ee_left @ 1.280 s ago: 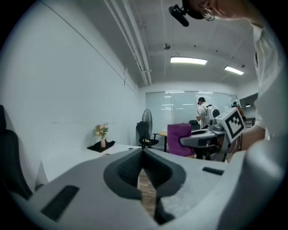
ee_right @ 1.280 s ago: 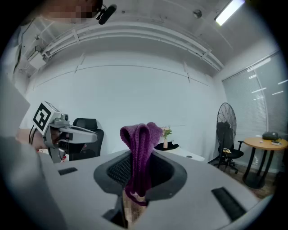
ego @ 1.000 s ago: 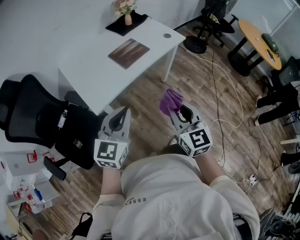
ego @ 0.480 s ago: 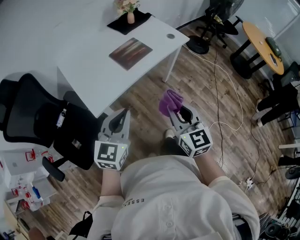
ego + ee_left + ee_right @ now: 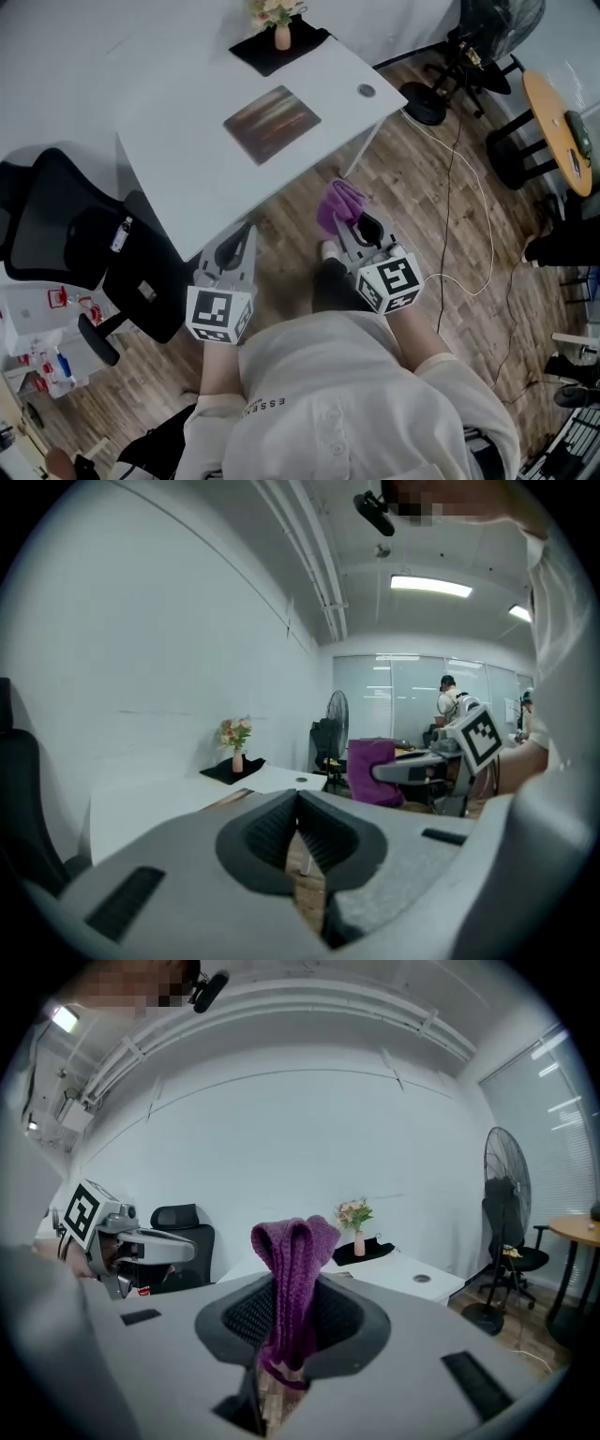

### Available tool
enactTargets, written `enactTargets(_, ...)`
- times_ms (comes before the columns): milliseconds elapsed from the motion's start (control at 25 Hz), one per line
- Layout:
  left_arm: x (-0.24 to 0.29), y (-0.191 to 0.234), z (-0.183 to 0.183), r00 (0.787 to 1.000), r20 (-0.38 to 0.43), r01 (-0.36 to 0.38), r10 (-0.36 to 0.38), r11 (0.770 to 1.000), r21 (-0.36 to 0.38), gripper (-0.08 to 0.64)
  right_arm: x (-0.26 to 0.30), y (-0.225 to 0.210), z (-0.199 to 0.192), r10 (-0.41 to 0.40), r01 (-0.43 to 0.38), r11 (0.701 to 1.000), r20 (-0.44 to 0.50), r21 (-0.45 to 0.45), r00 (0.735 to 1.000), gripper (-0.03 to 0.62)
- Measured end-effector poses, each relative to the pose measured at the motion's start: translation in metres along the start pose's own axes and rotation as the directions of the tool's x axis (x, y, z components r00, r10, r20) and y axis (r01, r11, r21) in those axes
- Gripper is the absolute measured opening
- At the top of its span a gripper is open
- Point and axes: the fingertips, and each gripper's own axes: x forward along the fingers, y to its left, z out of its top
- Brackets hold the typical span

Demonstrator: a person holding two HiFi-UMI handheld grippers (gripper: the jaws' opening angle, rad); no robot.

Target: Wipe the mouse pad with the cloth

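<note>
A dark brownish mouse pad (image 5: 272, 122) lies flat on the white desk (image 5: 187, 164), well ahead of both grippers. My right gripper (image 5: 348, 220) is shut on a purple knitted cloth (image 5: 338, 204), which bunches up above the jaws; the cloth (image 5: 292, 1288) stands folded between them in the right gripper view. My left gripper (image 5: 242, 240) hovers near the desk's front edge, shut with nothing between its jaws. In the left gripper view the left gripper (image 5: 298, 810) points towards the desk, and the cloth (image 5: 373, 772) shows to its right.
A small vase of flowers (image 5: 279, 21) stands on a black mat (image 5: 281, 47) at the desk's far end. A black office chair (image 5: 84, 253) is at the left. Cables (image 5: 464, 216) trail over the wooden floor, and a round wooden table (image 5: 562, 122) stands at the right.
Desk and mouse pad have shifted right and nearer in the head view as the person steps forward. Both grippers keep their pose, the right still holding the cloth.
</note>
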Motion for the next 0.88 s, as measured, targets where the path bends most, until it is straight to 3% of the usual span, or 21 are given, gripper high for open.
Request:
enactTargets(520,0.167,0.048,0.032,0.982,-0.050,-0.184,0.180,0.980,-0.080,0.002,0.142,-0.147,0.027,0.186,-0.191,0.981,-0.107,-0.037,0.977,0.094)
enactTargets(880,0.193,0.088,0.023,0.952,-0.094,-0.301,0.291,0.946,-0.123,0.002,0.218,-0.160,0.016,0.305,-0.321,0.946,-0.217,-0.042,0.927,0.094)
